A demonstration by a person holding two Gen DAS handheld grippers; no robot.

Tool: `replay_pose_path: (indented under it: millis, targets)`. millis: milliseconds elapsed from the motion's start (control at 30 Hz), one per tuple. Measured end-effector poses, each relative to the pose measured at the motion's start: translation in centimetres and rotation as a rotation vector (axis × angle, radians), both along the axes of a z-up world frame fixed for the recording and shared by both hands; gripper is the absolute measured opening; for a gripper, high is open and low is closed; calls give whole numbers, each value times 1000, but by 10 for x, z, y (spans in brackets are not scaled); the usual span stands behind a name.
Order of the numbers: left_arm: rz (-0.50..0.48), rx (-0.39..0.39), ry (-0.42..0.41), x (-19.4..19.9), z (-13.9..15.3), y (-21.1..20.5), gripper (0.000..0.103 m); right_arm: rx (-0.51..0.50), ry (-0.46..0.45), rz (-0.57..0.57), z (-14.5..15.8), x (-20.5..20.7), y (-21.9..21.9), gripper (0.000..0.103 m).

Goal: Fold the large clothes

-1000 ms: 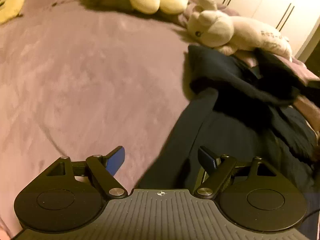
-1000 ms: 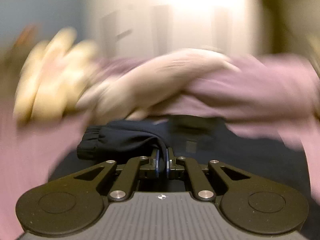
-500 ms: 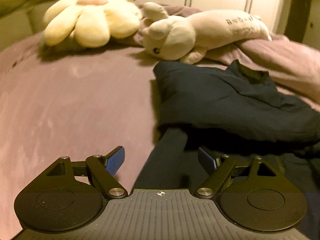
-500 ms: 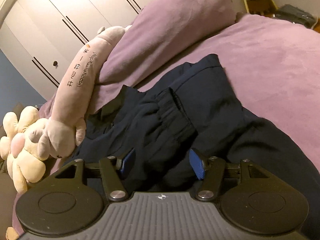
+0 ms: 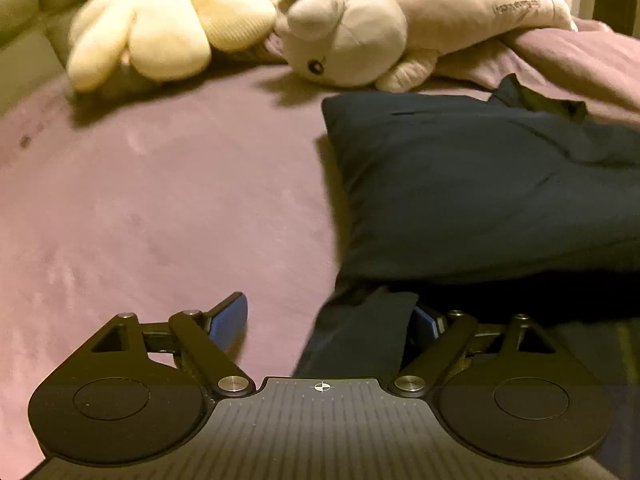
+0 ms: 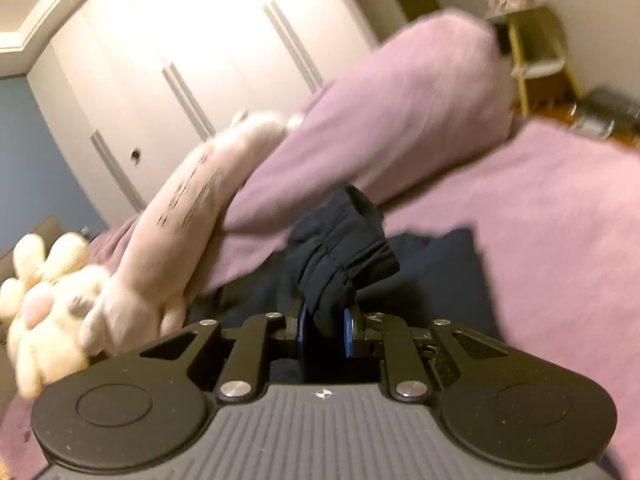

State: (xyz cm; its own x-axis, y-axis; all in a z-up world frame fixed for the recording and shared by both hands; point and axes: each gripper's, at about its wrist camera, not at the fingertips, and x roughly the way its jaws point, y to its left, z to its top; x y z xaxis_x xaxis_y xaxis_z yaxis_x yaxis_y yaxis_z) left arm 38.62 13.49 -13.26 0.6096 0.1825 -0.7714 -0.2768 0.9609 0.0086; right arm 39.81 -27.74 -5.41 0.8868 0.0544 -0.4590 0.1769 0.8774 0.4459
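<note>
The dark navy fabric garment [image 5: 480, 184] lies half folded on the mauve-covered bed [image 5: 160, 200], near the pillow end. The left tool [image 5: 332, 320] is opening, straddling a garment edge ungripped. The right tool [image 6: 324, 328] is closing, pinching a gathered garment hem.

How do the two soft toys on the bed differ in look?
The flower toy is pale yellow with round petals; the animal toy is cream and long. The animal toy has dark lettering on its body; the flower toy shows none. Both lie on the purple bedcover.
</note>
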Motion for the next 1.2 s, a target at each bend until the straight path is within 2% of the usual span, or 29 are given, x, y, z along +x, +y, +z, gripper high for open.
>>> replay_pose_path:
  millis: [67, 200, 233, 300, 367, 500, 533, 567, 633, 700, 800, 833, 933, 1067, 1200]
  targets:
    - [-11, 5, 7, -1, -2, -3, 89, -9, 53, -24, -9, 8, -10, 17]
    - [-43, 35, 24, -9, -1, -9, 89, 4, 270, -41, -54, 23, -26, 20]
    - [-49, 26, 26, -13, 1, -8, 88, 39, 271, -35, -59, 20, -32, 22]
    - [-59, 8, 16, -25, 11, -2, 88, 99, 238, -33, -53, 9, -44, 34]
    - [-67, -18, 3, -39, 25, 5, 87, 111, 200, -54, -42, -6, -51, 42]
    - [-65, -34, -91, -62, 55, 11, 87, -47, 117, -128, -13, -24, -46, 43]
    - [-68, -42, -110, -62, 61, 10, 87, -82, 105, -99, -9, -20, -39, 41]
    - [-80, -59, -126, -58, 66, 7, 88, -117, 107, -61, -7, -14, -30, 34]
    - [-105, -72, -136, -43, 70, -3, 88, -199, 120, 18, -5, 0, -8, 27]
    - [-121, -59, -137, -24, 65, -18, 88, -298, 142, 89, -14, 18, 15, 27]
    - [-103, -8, -87, 0, 46, -36, 86, -424, 243, 112, -36, 32, 25, 25]
    - [-102, -4, -62, 7, 38, -39, 86, -437, 281, 123, -46, 34, 24, 23]
    - [-95, -19, -10, 14, 19, -40, 87, -484, 251, 154, -51, 21, 22, 23]
    - [-112, -8, 4, 11, 5, -40, 88, -475, 237, 177, -52, 9, 18, 23]
    - [-140, 32, 17, 15, -1, -45, 92, -505, 255, 193, -58, 18, 22, 23]
